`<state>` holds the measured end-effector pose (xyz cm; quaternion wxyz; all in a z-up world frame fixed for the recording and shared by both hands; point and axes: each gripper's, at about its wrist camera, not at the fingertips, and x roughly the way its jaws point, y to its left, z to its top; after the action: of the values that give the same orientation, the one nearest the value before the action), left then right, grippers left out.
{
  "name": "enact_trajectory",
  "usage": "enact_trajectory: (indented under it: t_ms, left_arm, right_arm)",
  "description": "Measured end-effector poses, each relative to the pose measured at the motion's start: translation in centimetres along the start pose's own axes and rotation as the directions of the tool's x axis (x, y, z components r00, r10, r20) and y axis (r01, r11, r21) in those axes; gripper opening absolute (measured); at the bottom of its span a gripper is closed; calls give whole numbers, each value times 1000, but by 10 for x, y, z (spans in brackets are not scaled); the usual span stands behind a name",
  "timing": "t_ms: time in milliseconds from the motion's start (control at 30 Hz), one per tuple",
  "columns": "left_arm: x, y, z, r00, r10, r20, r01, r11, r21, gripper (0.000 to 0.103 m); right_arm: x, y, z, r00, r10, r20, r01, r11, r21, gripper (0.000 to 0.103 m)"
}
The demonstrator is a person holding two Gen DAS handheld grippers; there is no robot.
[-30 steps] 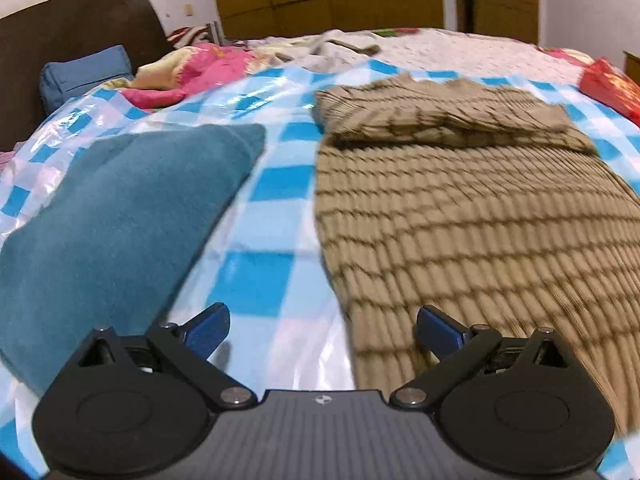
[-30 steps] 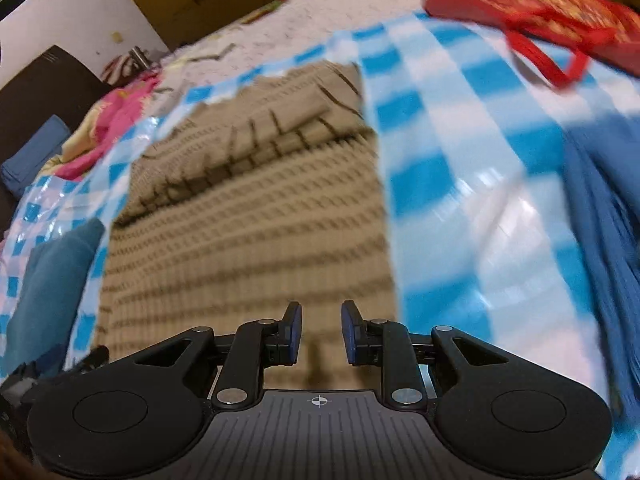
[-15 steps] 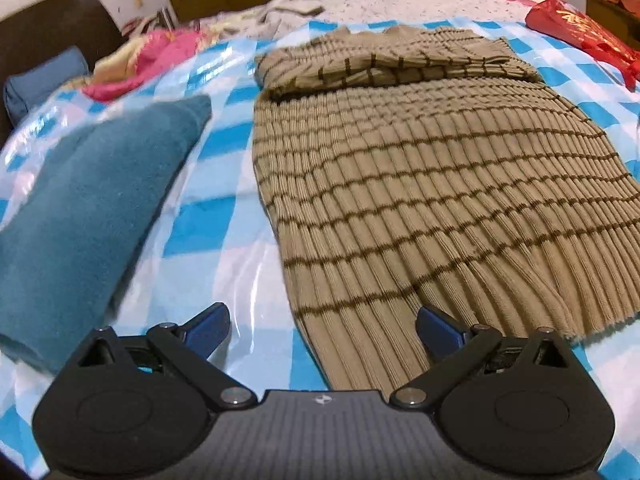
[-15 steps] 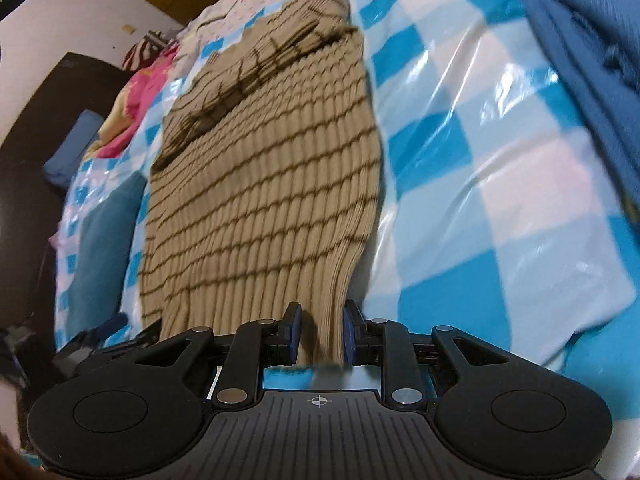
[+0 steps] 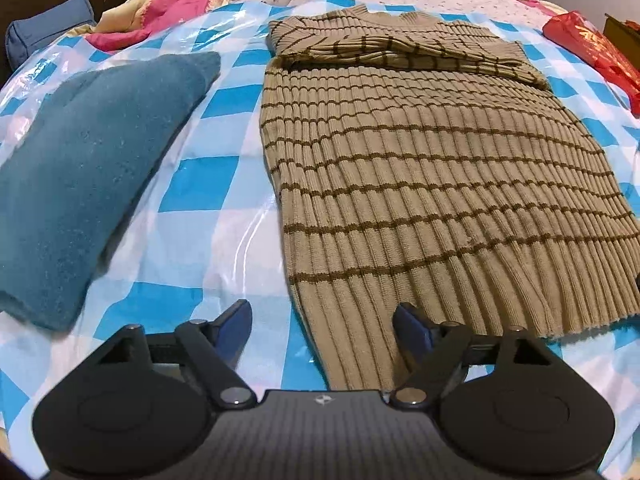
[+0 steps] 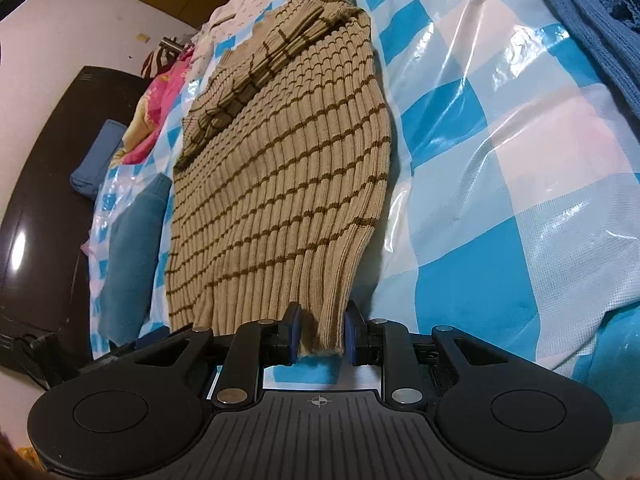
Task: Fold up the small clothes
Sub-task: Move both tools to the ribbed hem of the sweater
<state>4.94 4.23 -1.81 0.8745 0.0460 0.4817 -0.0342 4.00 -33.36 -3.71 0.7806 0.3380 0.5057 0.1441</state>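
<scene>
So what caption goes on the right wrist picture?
Right gripper straddles the striped sweater's hem corner on the checkered sheet.

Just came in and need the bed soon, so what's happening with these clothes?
A person is folding a tan striped sweater spread flat on the checked plastic sheet over the bed, its sleeves already folded across the chest. The right tongs have the hem's right corner between them, though whether they pinch it is unclear. The left tongs straddle the left corner, wide apart but closing, not yet gripping. A folded teal garment lies beside the sweater.
</scene>
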Motion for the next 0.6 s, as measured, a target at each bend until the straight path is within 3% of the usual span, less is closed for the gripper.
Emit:
enact_trajectory:
  t_ms: [233, 333, 400, 600]
  left_arm:
    - [-1, -5, -6, 1000, 7, -1, -7, 1000, -9, 89]
    - [-2, -8, -9, 1000, -3, -11, 3, 1000, 4, 96]
    - [-1, -9, -11, 999, -10, -35, 11, 1000, 20, 102]
    - [2, -15, -11, 995, 8, -101, -2, 998, 62, 103]
  right_arm:
    - [2, 0, -2, 1000, 5, 5, -5, 1000, -6, 22]
    - [1, 0, -4, 1000, 7, 10, -7, 1000, -9, 22]
    - [1, -1, -4, 1000, 10, 14, -10, 1000, -9, 22]
    - [-2, -5, -7, 999, 33, 26, -33, 999, -4, 22]
